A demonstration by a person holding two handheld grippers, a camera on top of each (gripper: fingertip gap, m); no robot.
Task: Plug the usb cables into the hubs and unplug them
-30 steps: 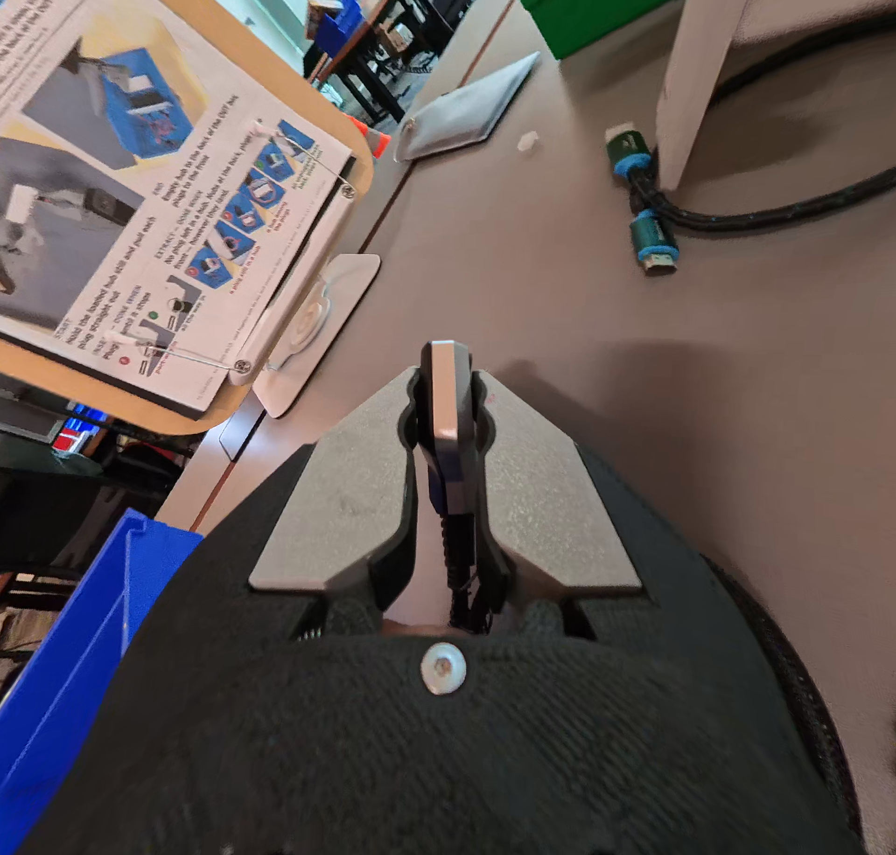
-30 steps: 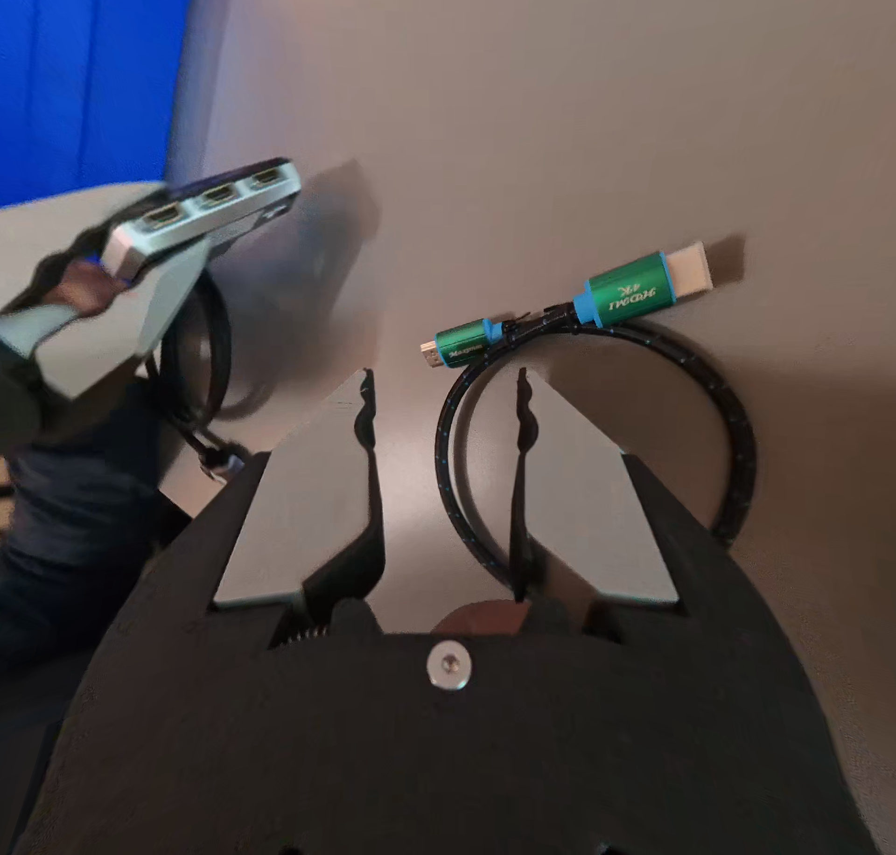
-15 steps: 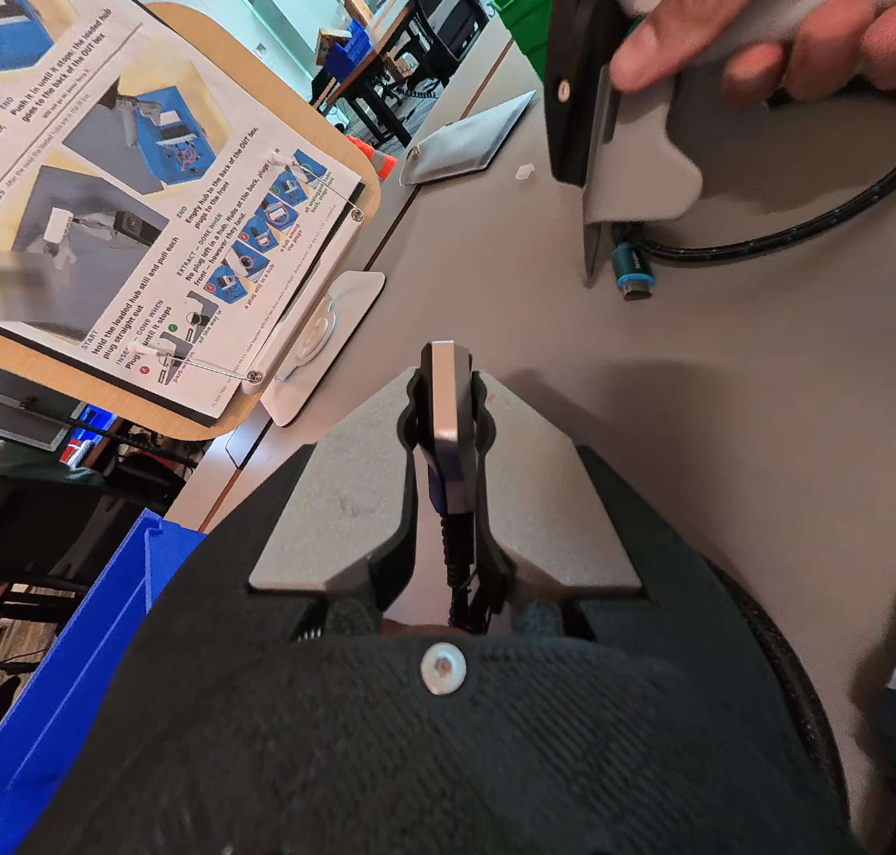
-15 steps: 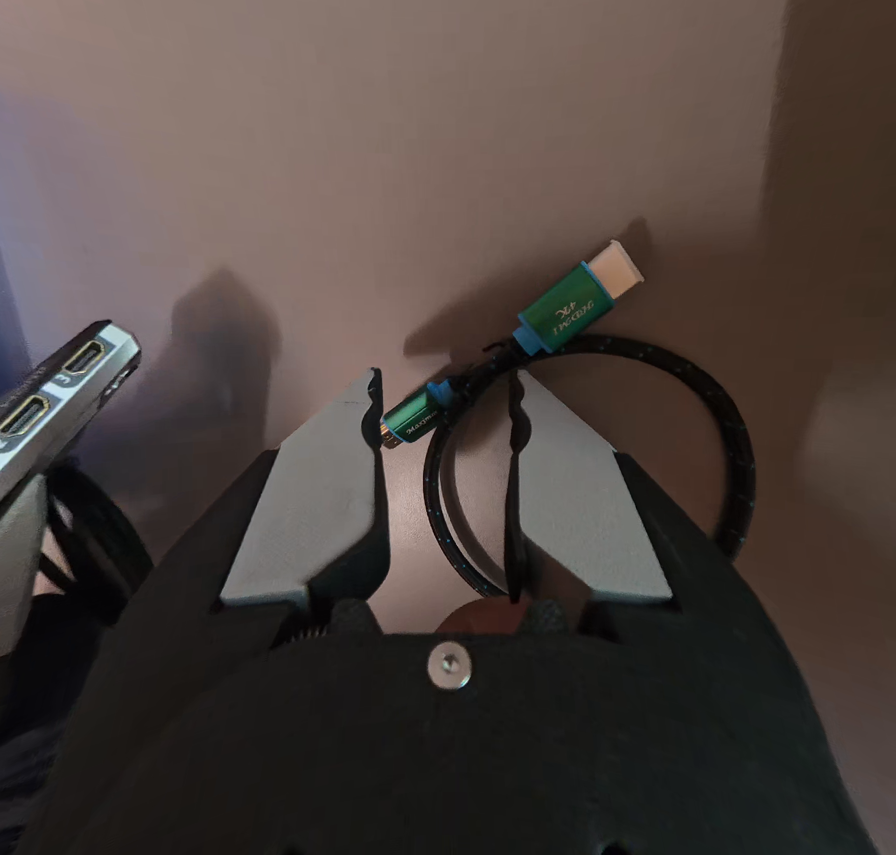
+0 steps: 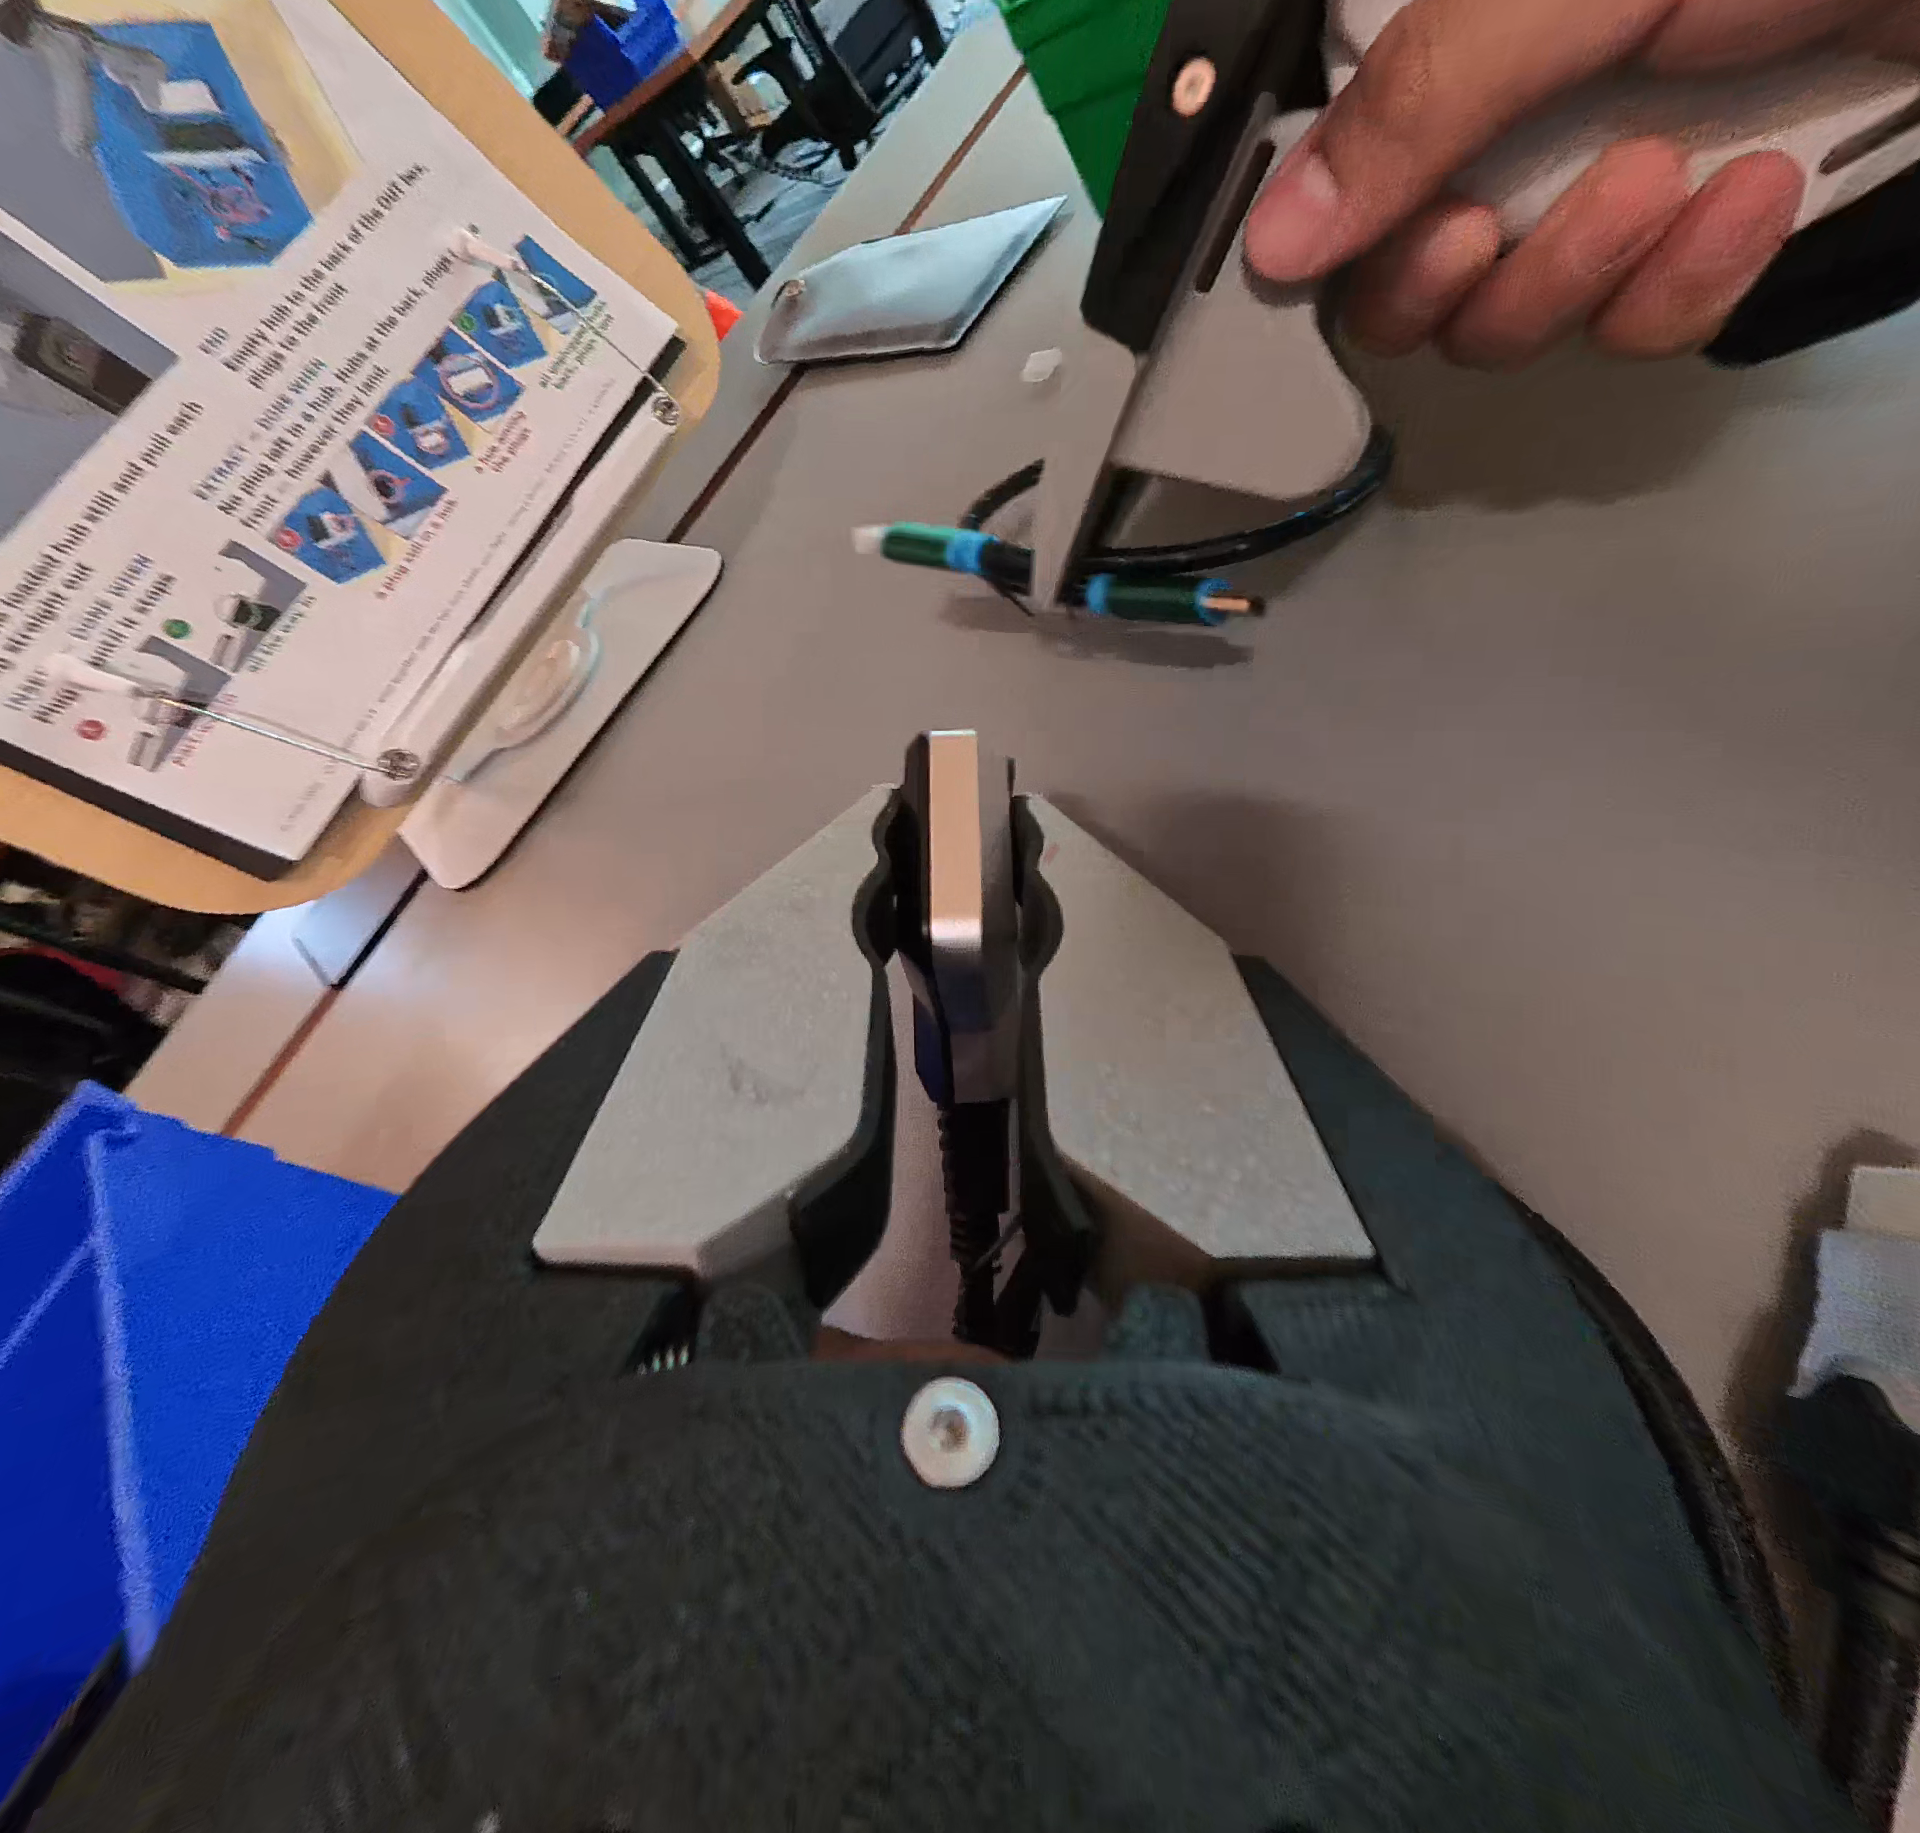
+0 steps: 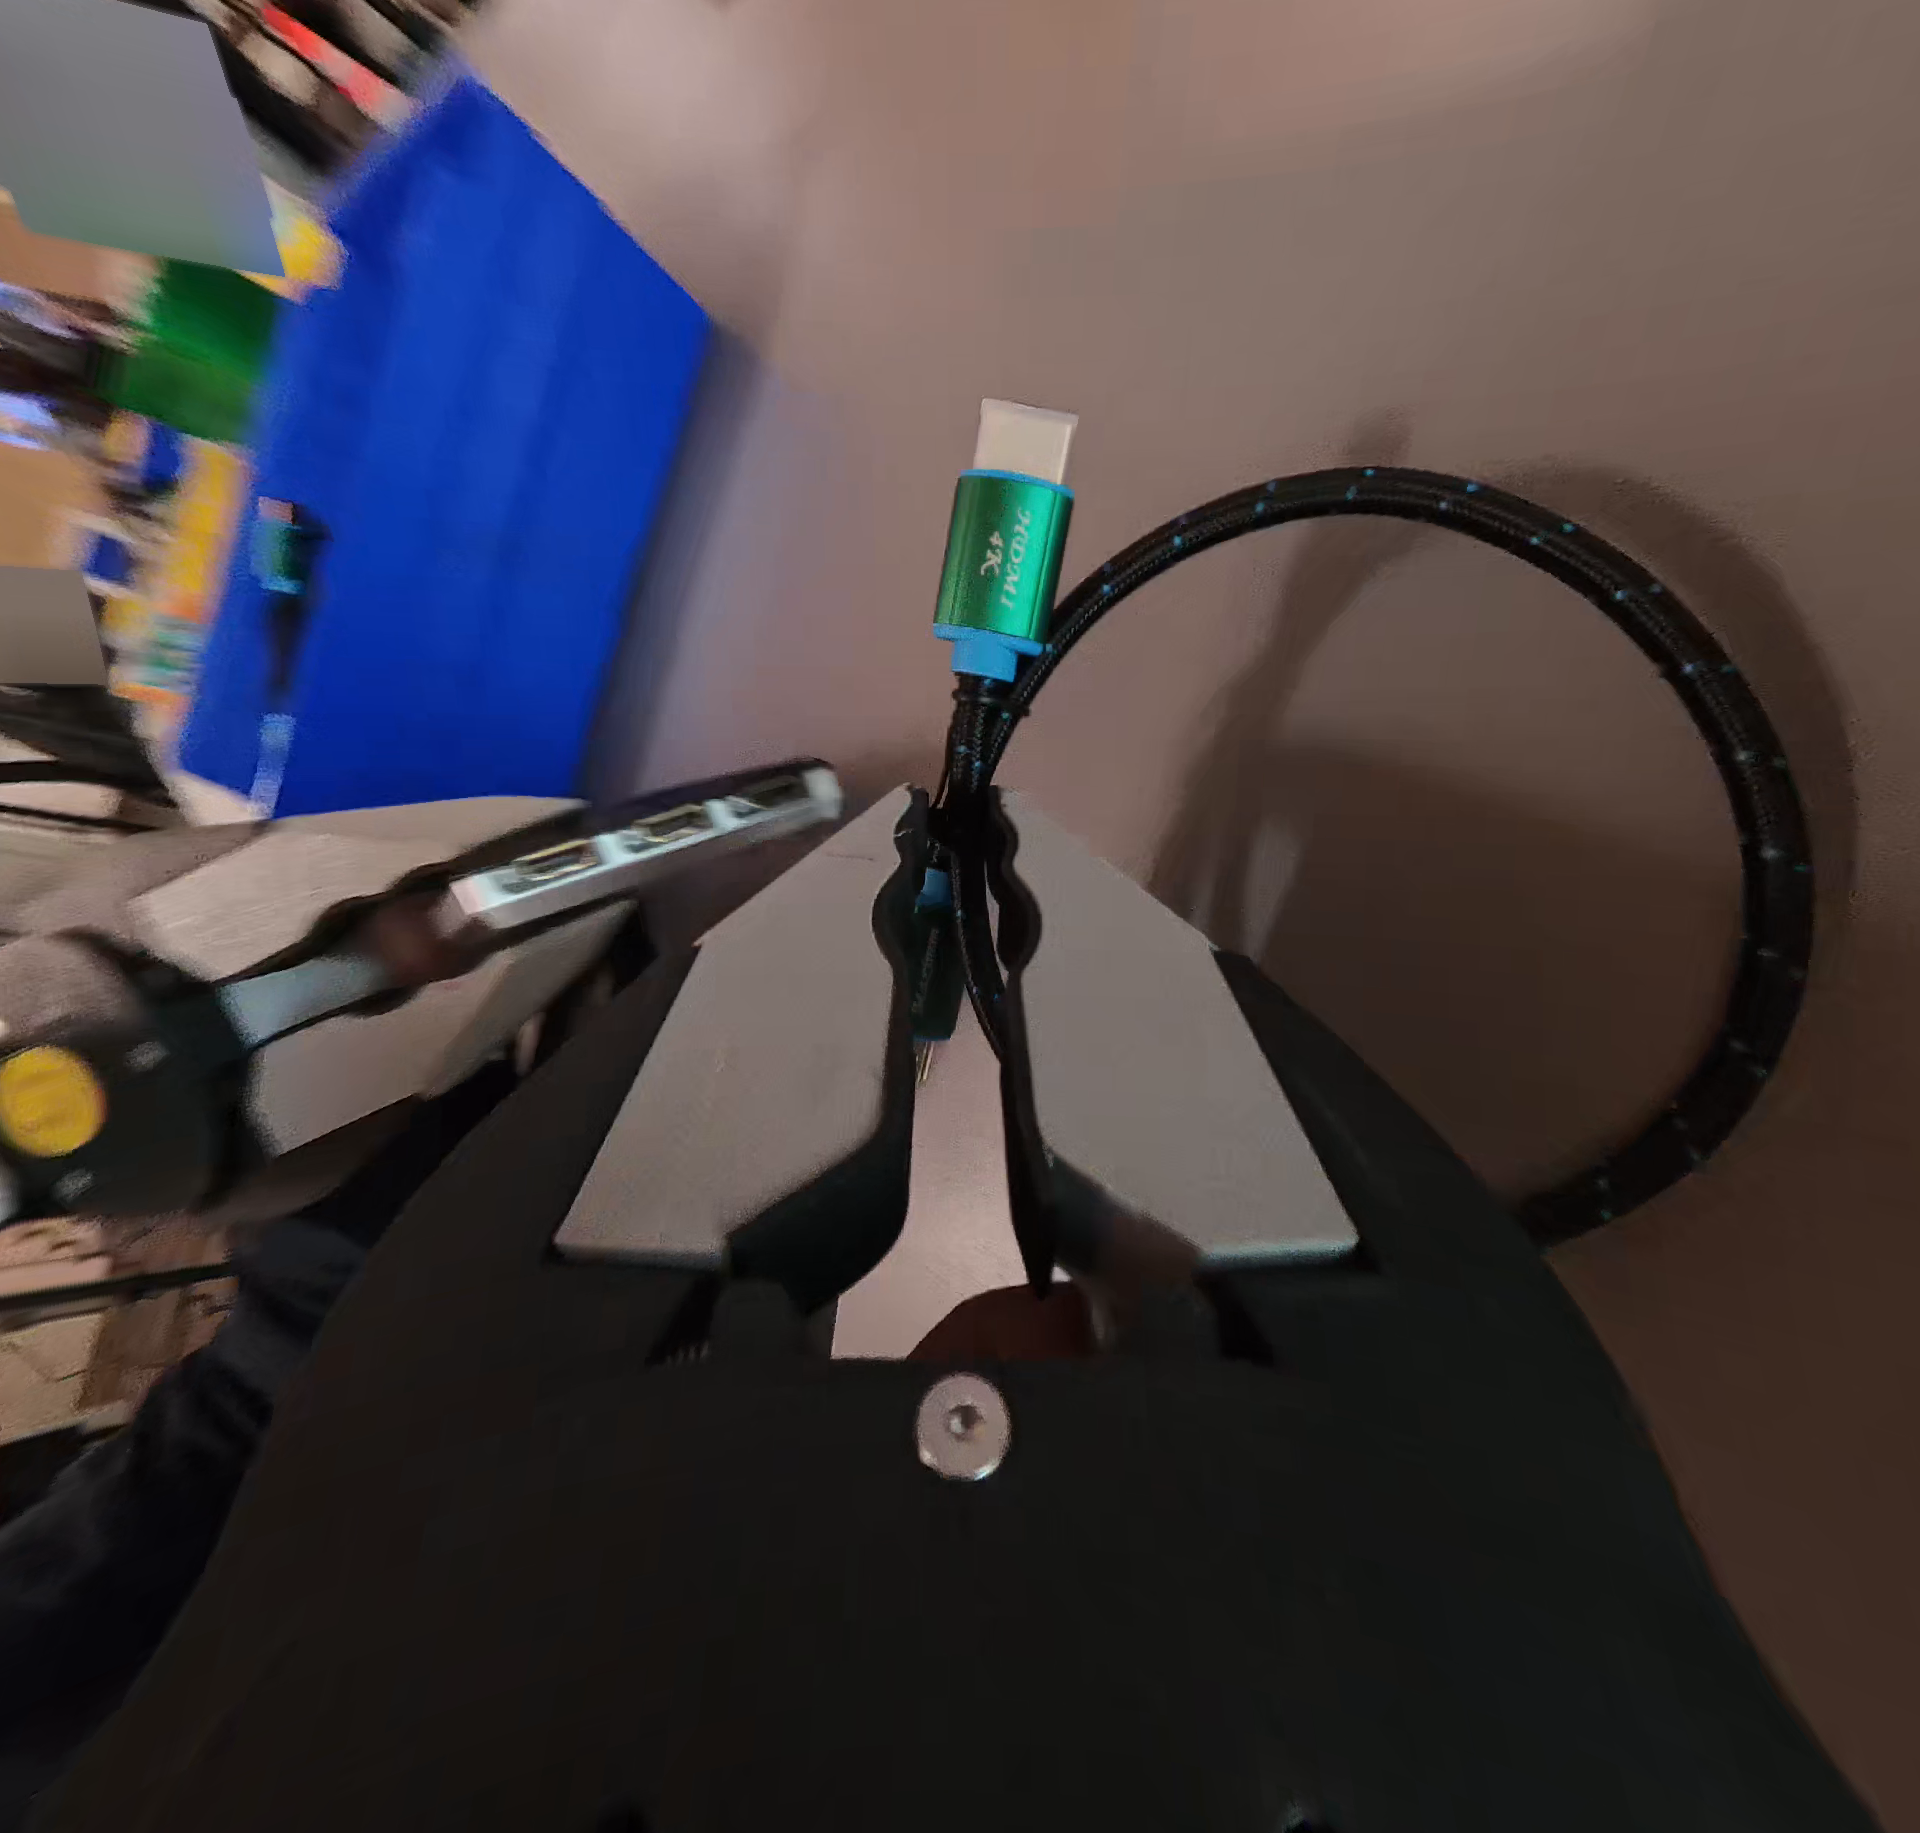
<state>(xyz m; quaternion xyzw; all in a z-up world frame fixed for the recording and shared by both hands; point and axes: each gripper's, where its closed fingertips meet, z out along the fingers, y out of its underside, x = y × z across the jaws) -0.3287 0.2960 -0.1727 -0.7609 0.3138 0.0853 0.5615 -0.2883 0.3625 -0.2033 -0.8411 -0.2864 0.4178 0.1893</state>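
While my left gripper (image 5: 956, 827) stays out of it, pinched tight on the slim silver port hub (image 5: 954, 848) held edge-up over the grey table (image 5: 1507, 900), my right gripper (image 6: 956, 827) is clamped on the braided black cable (image 6: 1714, 744) just behind its small green plug (image 6: 932, 994). The cable loops out to the right. Its larger green plug (image 6: 1003, 562) pokes out just beyond the fingertips. A blue bin (image 6: 447, 484) sits far left.
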